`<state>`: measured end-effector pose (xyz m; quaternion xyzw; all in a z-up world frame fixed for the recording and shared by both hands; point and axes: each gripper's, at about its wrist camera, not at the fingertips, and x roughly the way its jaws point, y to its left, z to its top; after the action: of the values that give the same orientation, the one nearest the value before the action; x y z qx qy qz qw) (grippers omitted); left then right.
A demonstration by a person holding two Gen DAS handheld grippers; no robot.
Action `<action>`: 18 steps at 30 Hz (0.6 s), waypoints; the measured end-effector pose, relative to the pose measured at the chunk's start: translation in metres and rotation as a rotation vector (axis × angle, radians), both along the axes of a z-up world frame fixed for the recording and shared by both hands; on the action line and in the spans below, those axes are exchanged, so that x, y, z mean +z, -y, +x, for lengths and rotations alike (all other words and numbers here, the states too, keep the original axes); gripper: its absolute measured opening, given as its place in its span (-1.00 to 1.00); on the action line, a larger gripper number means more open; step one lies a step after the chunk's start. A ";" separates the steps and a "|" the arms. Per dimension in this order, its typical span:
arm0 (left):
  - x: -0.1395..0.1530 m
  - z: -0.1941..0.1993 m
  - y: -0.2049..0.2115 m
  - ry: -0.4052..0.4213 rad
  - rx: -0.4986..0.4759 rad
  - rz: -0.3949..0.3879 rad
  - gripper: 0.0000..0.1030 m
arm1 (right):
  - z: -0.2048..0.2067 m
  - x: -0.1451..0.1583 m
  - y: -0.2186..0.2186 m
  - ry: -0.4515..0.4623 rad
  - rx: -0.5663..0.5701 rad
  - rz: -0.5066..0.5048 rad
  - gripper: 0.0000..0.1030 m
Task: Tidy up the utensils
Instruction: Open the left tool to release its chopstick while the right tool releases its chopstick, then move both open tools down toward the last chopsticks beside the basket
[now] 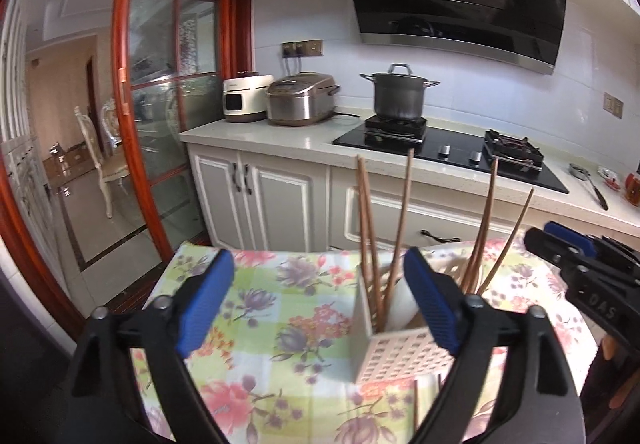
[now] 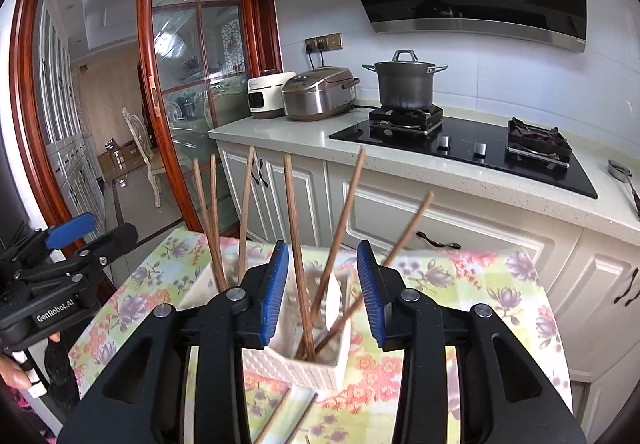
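A white perforated utensil holder (image 1: 394,350) stands on the floral tablecloth (image 1: 280,296) with several brown wooden chopsticks (image 1: 370,228) upright in it and a white spoon (image 1: 400,304) inside. My left gripper (image 1: 320,304) is open and empty, just left of the holder. In the right wrist view the same holder (image 2: 296,364) sits right below my right gripper (image 2: 323,296), which is open with chopsticks (image 2: 296,244) rising between its jaws. More chopsticks (image 2: 280,416) lie flat on the cloth in front of the holder.
Behind the table runs a white counter (image 1: 280,131) with two rice cookers (image 1: 300,99), a pot (image 1: 398,91) on a black gas hob, and a ladle (image 1: 592,183). A glass door with a red frame (image 1: 124,83) stands to the left.
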<state>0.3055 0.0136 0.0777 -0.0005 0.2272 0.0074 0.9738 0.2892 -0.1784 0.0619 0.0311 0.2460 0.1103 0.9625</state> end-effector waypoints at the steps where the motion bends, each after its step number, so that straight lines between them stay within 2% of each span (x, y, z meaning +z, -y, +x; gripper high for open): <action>1: -0.004 -0.005 -0.001 -0.001 0.004 0.001 0.75 | -0.003 -0.003 0.000 -0.005 0.001 -0.002 -0.31; 9: -0.046 -0.038 -0.001 -0.042 0.019 -0.011 0.87 | -0.030 -0.042 0.002 -0.041 -0.017 -0.013 -0.31; 18: -0.104 -0.067 0.006 -0.133 0.015 -0.024 0.87 | -0.047 -0.098 0.007 -0.155 -0.037 0.040 -0.31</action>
<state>0.2387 0.0074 -0.0266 -0.0134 0.2915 0.0121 0.9564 0.2423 -0.1855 -0.0363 0.0635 0.3170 0.0945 0.9416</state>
